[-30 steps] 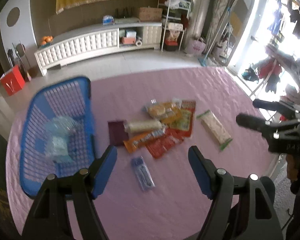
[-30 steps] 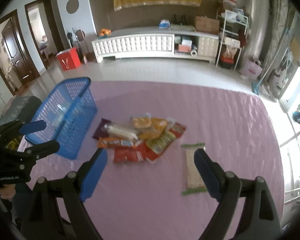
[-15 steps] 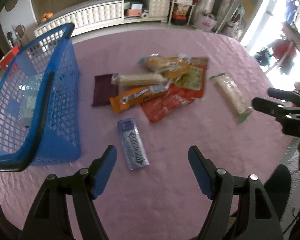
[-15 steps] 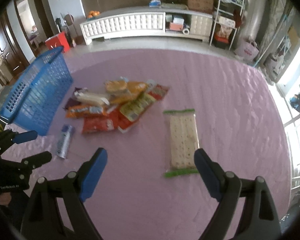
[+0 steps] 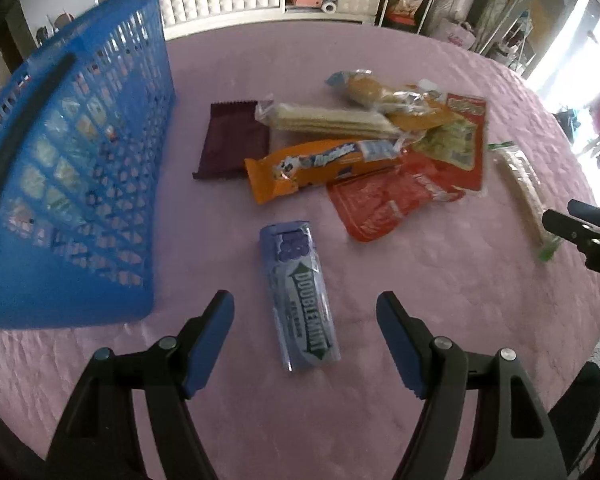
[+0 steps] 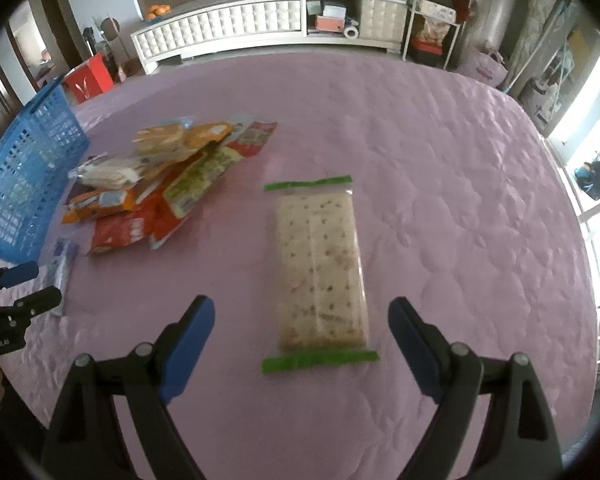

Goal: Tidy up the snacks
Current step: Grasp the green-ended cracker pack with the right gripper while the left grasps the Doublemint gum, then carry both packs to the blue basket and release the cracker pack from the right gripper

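Observation:
My left gripper (image 5: 305, 304) is open and empty, just above the near end of a purple gum pack (image 5: 298, 294) lying on the pink tablecloth. A blue basket (image 5: 72, 184) stands to its left. My right gripper (image 6: 301, 310) is open and empty, straddling the near end of a clear cracker pack with green ends (image 6: 319, 270). A pile of snack packs (image 5: 364, 152) lies mid-table: a dark purple bar (image 5: 232, 144), an orange pack (image 5: 320, 168), red pouches (image 5: 384, 204). The pile also shows in the right wrist view (image 6: 160, 188).
The pink-covered table (image 6: 440, 160) reaches far to the right of the cracker pack. The basket also shows at the left in the right wrist view (image 6: 24, 184). A white cabinet (image 6: 260, 24) stands on the floor beyond the table. Windows are at the right.
Both grippers have moved down and forward toward the table. The gum pack now lies between the left fingers, the cracker pack between the right fingers. Both stayed open.

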A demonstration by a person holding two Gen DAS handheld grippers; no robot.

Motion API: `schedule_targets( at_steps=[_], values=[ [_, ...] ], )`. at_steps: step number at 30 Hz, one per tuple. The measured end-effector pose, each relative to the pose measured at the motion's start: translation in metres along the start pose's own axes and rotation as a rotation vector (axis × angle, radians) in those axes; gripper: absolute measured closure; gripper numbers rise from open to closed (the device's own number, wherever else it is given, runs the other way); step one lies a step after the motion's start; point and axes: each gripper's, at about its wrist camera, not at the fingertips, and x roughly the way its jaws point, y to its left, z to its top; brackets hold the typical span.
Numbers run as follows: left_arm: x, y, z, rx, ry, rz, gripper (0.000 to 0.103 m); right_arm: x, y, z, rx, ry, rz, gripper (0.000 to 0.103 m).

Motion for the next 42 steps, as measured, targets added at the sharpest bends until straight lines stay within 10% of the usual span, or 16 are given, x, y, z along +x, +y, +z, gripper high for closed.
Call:
schedule_targets(
  at_steps=[11, 18, 42],
  values=[
    [0.013, 0.002, 0.006, 0.019, 0.02, 0.053, 0.071, 0.03, 0.002, 0.007, -0.07, 0.021, -0.024, 0.014],
    [0.01, 0.005, 0.007, -0.001, 0.02, 0.039, 0.072, 0.031, 0.009, 0.008, -0.094, 0.015, -0.023, 0.044],
    [-0.151, 0.036, -0.02, 0.066, -0.251, -0.081, 0.073, -0.122, 0.114, 0.002, -0.154, -0.21, 0.062, 0.045]
  ],
)
